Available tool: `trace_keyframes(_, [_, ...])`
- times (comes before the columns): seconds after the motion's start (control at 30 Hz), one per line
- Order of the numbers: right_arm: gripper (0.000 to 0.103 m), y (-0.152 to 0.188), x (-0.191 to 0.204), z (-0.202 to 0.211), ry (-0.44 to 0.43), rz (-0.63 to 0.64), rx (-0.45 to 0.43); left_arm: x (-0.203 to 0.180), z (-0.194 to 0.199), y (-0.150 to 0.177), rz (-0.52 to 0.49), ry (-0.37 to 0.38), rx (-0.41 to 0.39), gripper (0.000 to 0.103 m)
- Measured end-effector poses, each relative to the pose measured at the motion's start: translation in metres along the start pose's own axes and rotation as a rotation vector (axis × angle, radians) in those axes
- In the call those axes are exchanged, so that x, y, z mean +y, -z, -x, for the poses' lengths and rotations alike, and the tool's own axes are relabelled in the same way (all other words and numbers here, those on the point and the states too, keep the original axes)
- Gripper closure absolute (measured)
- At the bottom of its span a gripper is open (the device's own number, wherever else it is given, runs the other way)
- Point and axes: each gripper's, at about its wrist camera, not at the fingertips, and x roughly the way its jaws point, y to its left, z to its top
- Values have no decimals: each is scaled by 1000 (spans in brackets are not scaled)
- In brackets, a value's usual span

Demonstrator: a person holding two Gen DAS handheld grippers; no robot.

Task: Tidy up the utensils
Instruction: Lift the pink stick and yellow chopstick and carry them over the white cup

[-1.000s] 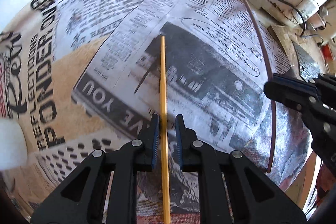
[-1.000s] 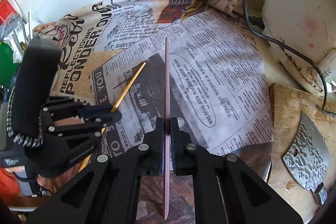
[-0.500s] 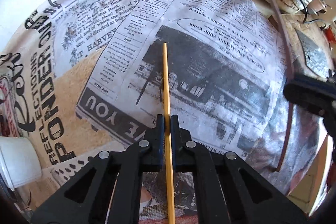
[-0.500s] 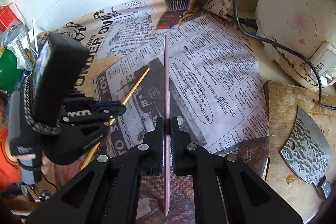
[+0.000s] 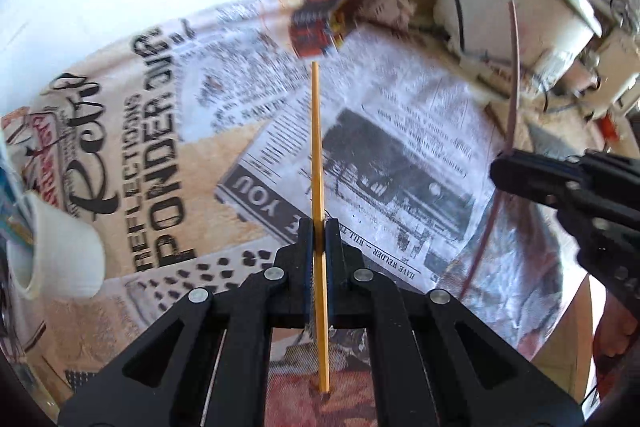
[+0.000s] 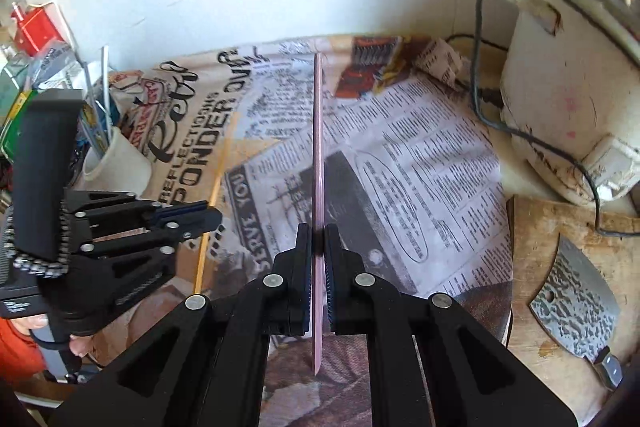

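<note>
Yellow, thin chopstick (image 5: 319,163) sits clamped in left claw (image 5: 319,227); right claw (image 6: 318,233) grips pinkish chopstick (image 6: 318,147).

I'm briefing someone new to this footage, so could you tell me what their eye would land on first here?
Probably the two chopsticks held up over the newspaper-print cloth: the left gripper is shut on a yellow chopstick, the right gripper on a pink chopstick. Next, the patterned cleaver blade on the wooden board at the right, and the white cup at the left.
</note>
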Motion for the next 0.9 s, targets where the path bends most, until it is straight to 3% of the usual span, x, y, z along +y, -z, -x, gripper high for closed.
trace_keyframes(0.33, [97,-17,40,21,-36,78,-69,19,66,3,75,-34,-168,100])
trace_keyframes(0.9, [97,-67,120,40,-104,195,-189,82,159,20,167,-103,-370,100])
